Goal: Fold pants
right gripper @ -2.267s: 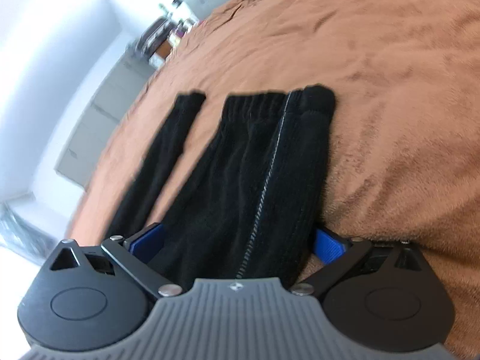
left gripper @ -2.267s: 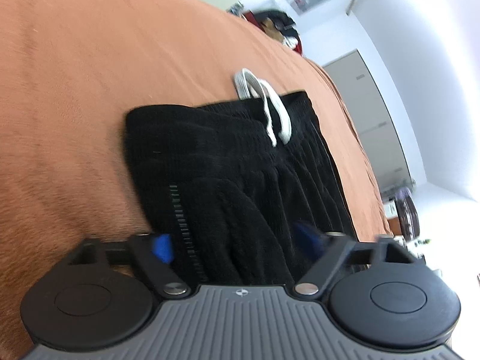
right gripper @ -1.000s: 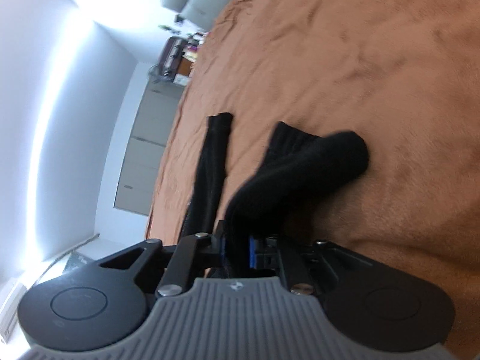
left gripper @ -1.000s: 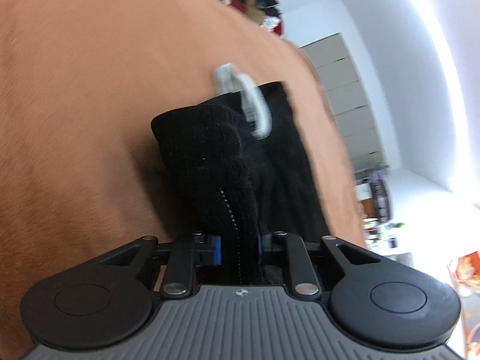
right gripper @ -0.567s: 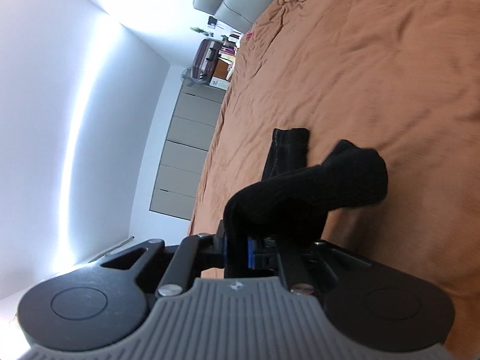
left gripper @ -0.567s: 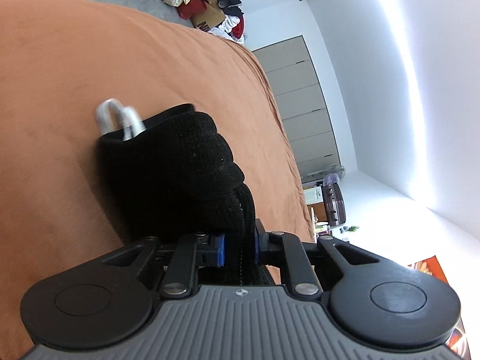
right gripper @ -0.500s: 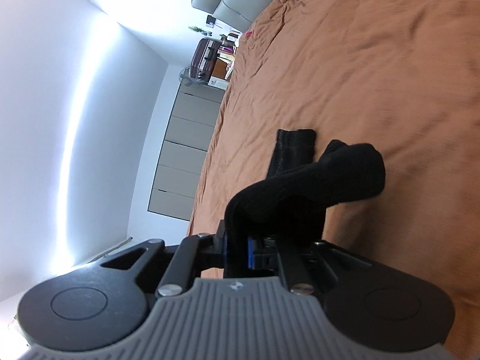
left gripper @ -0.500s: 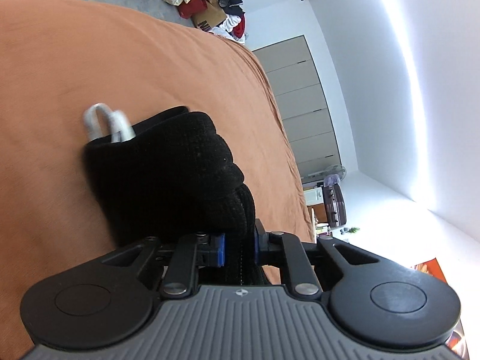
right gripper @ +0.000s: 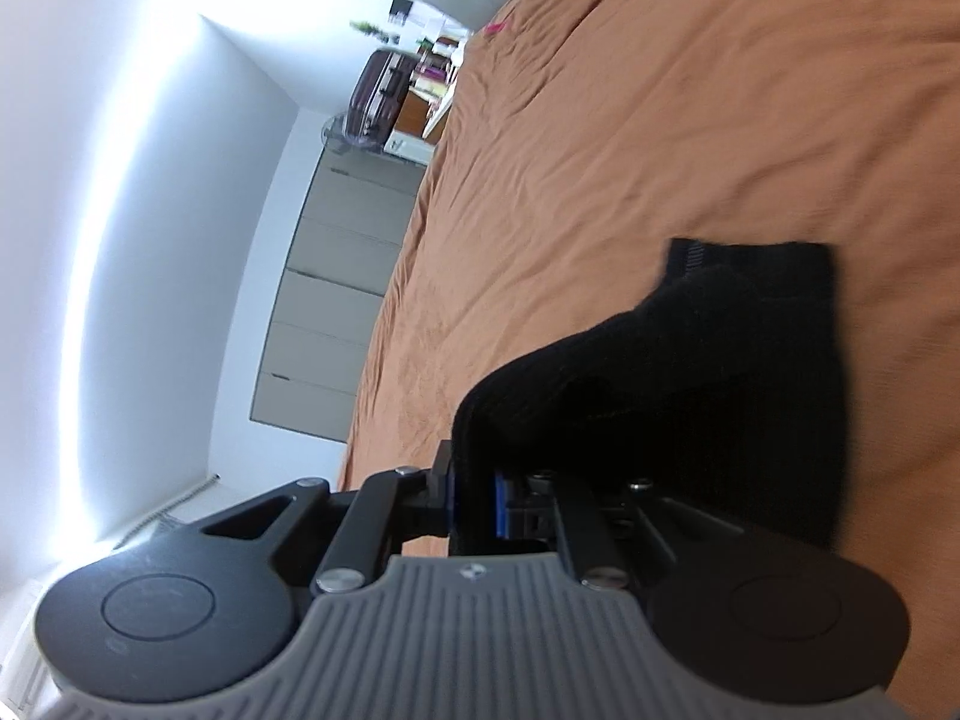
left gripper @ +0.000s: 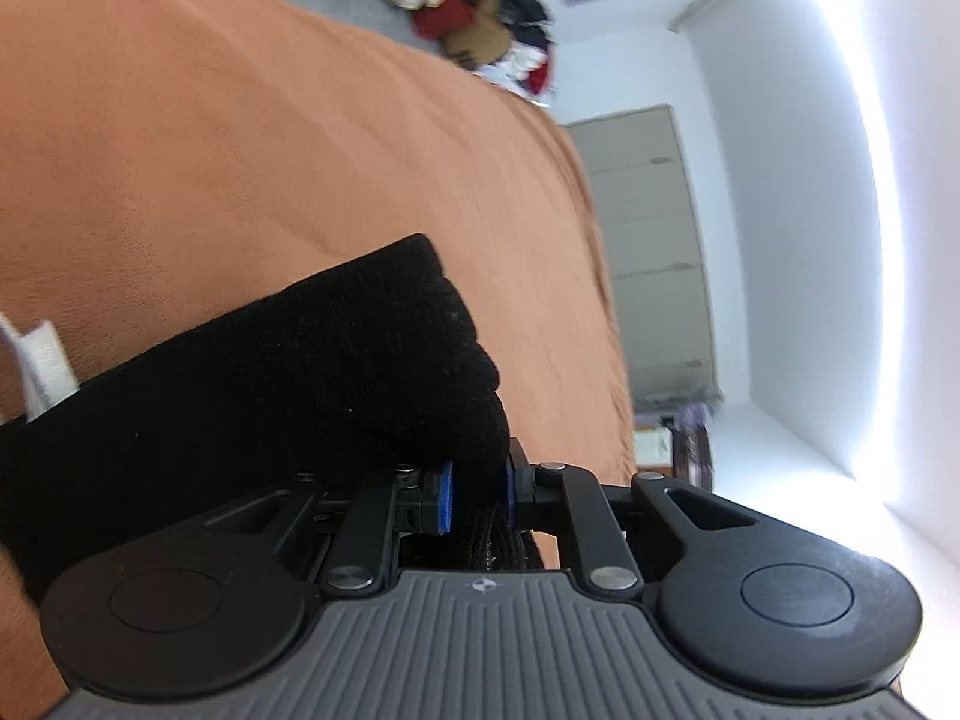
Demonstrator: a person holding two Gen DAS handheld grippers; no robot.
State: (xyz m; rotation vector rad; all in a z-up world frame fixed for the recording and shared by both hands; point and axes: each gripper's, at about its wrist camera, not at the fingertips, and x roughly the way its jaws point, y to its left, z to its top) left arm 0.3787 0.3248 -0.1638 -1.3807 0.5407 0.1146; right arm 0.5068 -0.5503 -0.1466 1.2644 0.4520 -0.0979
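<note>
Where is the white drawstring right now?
In the left wrist view, the white drawstring sits at the far left edge, poking from the black pants over the orange blanket.

A bed under an orange-brown blanket (left gripper: 240, 138) is filling the left and upper left of the left wrist view and the right side of the right wrist view. Black pants (right gripper: 750, 348) are lying partly on it at right of centre there, their far end resting flat on the blanket.
</note>
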